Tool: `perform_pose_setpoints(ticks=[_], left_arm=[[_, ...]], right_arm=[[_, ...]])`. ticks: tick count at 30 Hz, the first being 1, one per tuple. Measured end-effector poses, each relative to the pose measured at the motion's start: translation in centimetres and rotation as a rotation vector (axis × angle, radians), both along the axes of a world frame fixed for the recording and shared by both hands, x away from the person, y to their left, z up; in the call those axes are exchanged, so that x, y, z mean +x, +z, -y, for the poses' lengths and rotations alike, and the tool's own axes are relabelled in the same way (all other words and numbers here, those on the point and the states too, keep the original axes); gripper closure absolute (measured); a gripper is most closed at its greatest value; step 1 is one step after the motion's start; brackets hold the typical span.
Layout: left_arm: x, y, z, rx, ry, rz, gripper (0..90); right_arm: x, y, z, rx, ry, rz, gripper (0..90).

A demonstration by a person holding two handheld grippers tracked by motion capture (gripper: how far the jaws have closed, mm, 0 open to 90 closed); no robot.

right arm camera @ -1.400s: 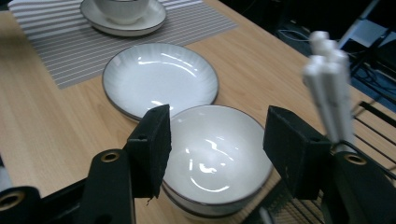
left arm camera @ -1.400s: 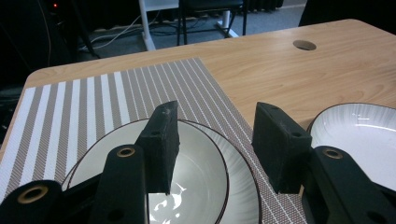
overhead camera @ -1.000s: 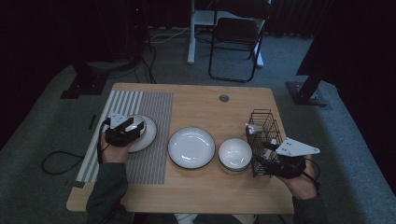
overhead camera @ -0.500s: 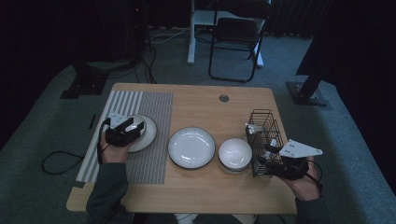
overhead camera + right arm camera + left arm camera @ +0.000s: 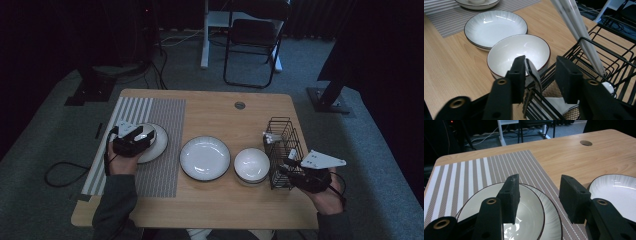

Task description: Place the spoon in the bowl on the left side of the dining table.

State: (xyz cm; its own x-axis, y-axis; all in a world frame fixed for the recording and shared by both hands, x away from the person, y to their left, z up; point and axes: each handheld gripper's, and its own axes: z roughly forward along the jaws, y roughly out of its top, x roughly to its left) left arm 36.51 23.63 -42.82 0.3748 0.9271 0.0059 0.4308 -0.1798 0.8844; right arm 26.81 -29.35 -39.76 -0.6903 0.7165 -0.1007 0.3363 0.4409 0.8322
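Jaws of the left gripper stand spread over the plate on the striped placemat; the right gripper, also spread, straddles a spoon handle in the wire basket.

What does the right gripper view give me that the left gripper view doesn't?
Right gripper view: right gripper open at the wire basket, white utensils inside, plus the bowl. Left gripper view: left gripper open over the plate on the mat, plus the cable hole. Both: striped mat and middle plate.
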Motion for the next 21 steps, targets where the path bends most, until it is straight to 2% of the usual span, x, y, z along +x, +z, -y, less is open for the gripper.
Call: perform_pose_setpoints(ticks=[9, 13, 21], left_arm=[[0.03, -0.05, 0.05, 0.003, -0.003, -0.003, 52.2], [0.05, -0.07, 0.06, 0.003, -0.003, -0.004, 52.2], [0.1, -0.17, 0.12, 0.003, -0.003, -0.005, 52.2]], right_arm=[[0.21, -0.01, 0.34, -0.005, -0.013, -0.006, 76.0], [0.36, -0.03, 0.49, 0.0, -0.017, -0.008, 77.8], [0.76, -0.25, 0.75, -0.023, -0.026, -0.015, 83.2]])
